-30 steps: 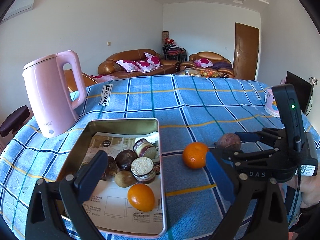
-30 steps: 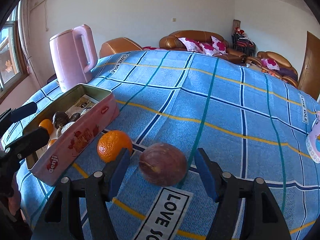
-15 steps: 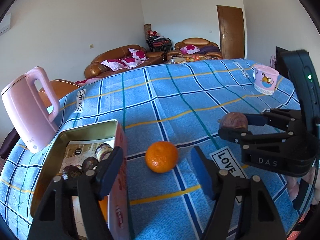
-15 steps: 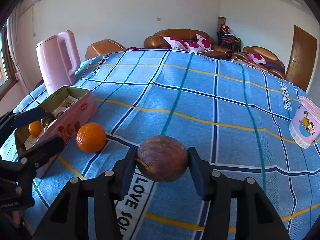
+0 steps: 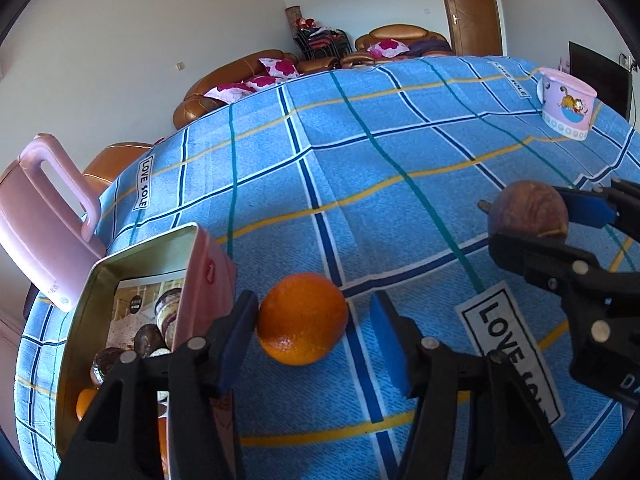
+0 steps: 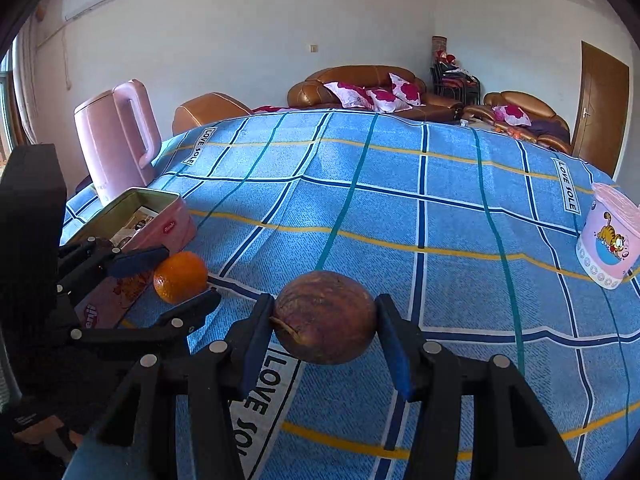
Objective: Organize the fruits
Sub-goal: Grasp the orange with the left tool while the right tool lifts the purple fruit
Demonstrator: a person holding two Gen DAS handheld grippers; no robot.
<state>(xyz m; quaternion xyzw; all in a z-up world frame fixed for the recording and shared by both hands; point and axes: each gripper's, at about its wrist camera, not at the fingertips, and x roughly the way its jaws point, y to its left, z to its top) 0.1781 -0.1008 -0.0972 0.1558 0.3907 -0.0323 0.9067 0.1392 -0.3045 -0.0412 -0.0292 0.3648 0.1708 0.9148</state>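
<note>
Blue checked tablecloth (image 6: 440,168) covers my table, the pink kettle (image 6: 116,136) at its far left edge. My pink tin (image 5: 200,280) sits nearer. My right gripper (image 6: 324,344) pinches the brown passion fruit (image 6: 325,328). My left gripper (image 5: 316,336) is closing around the orange (image 5: 302,318) beside the tin; only one pad touches.

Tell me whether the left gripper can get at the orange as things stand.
Probably yes. The orange already sits between the closing jaws of the left gripper; one pad touches it, a gap remains at the other. The tin stands close beside but doesn't block.
</note>
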